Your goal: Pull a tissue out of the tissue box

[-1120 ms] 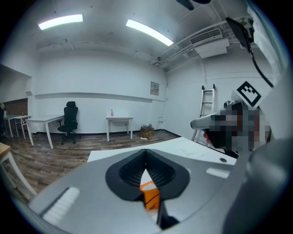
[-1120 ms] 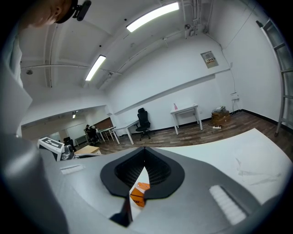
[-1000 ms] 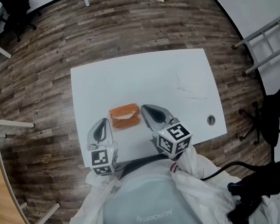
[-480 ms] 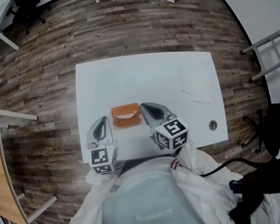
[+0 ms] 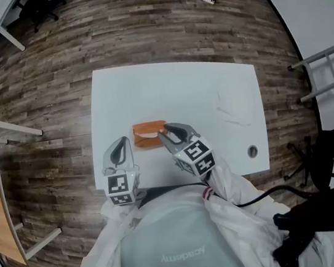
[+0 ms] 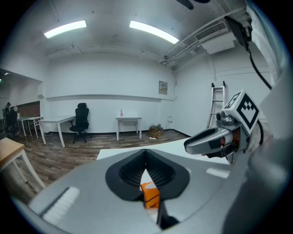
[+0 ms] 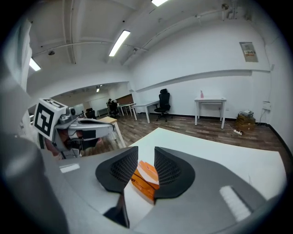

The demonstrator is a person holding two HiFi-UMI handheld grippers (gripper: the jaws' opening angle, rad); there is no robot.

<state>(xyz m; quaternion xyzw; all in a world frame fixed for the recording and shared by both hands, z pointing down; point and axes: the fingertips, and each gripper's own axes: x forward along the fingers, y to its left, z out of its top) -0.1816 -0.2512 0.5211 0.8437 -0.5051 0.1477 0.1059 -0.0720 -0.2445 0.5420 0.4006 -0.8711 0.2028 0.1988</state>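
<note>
White table (image 5: 210, 92), orange tissue box (image 5: 148, 129) near me; my right gripper (image 5: 166, 137), jaws just opening partway, grips nothing; left gripper (image 5: 120, 150) closed, empty.

White jacket with loose sleeves (image 5: 238, 199), grey chest panel (image 5: 170, 238) with pale mirrored lettering, red-striped cuff trim (image 5: 208, 194) just right of the panel, black cable (image 5: 258, 197) further right, left gripper (image 5: 119, 147) and right gripper (image 5: 166, 133) in smooth grey shells, black ribbed pads (image 7: 120, 170), black-and-white marker cubes (image 5: 195, 158)
</note>
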